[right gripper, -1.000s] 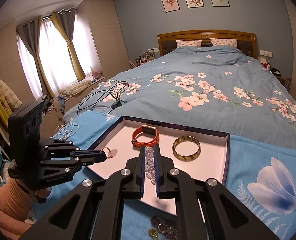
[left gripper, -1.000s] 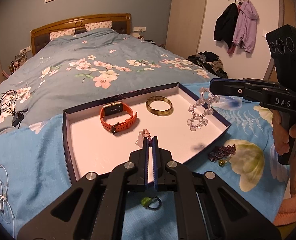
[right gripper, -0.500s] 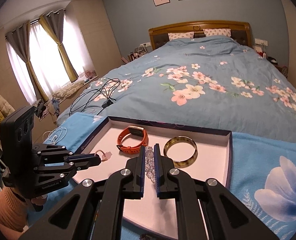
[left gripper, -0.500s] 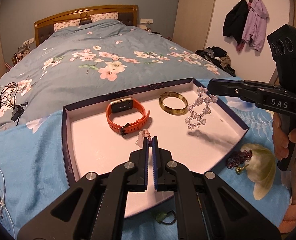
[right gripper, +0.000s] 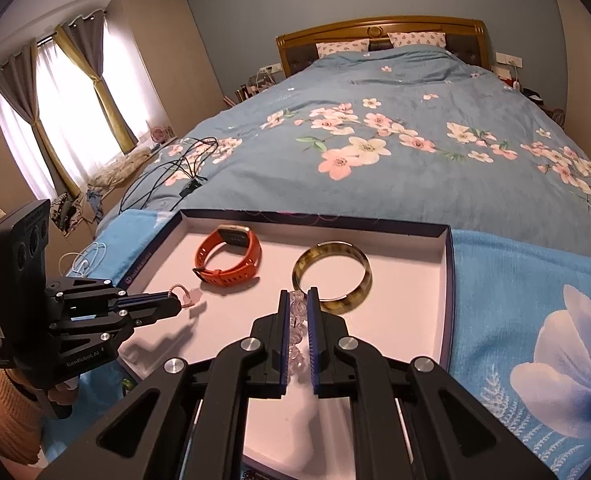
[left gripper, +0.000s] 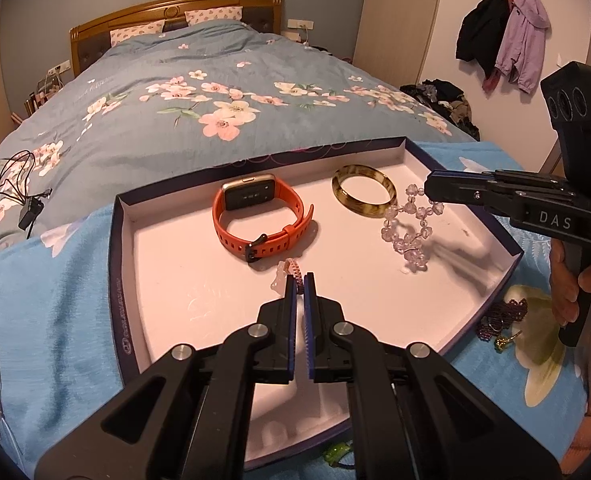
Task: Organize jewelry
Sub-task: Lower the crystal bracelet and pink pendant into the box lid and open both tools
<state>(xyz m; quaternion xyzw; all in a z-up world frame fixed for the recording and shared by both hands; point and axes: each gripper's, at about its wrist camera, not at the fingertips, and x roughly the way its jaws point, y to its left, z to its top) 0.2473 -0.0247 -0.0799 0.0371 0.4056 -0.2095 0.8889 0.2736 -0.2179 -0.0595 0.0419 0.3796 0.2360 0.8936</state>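
The bed (right gripper: 435, 128), with its soft blue flowered cover, fills the upper half of both views. On it, in the middle of the frame, lies a shallow cardboard tray (left gripper: 113, 264), dark blue outside and plain white inside.

Two pieces are already in the tray: an orange watch (left gripper: 257, 216) with a rubbery, holed strap, and to its right a smooth, glossy bangle (left gripper: 363, 196) of mottled brown.

Two more are on the way, I think. The right tongs (right gripper: 296, 312) are clamped on a clear bead bracelet (left gripper: 409, 232), whose faceted beads hang to the tray floor. The left tongs (left gripper: 300, 288) are closed on a thin braided cord with a pale pink charm (right gripper: 189, 296), just above the tray.

Outside, at the lower right of the left view, a dark beaded piece (left gripper: 499, 318) is still waiting, and a small green piece (left gripper: 337, 450) at the bottom edge.
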